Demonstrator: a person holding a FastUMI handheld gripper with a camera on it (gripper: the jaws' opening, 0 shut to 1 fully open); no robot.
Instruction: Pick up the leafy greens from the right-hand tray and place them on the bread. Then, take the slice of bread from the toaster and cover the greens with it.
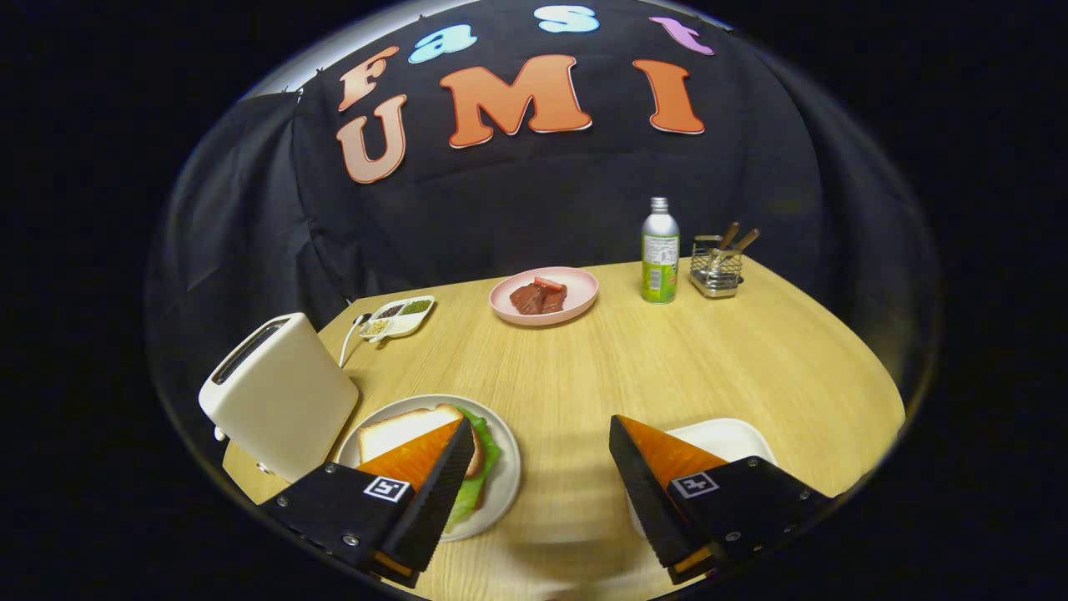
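Bread slice [405,430] lies on the leafy greens [482,467] on the white plate [505,484], by the left finger; the gripper [538,467] is wide open and holds nothing

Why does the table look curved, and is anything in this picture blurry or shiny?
In the gripper view the fisheye lens bows the wooden table and tilts the toaster. The open gripper holds nothing, and the tabletop just below its fingers looks smeared. The pink plate and the bottle stay fairly sharp. Glare is mild, a soft sheen on the bottle's metal top.
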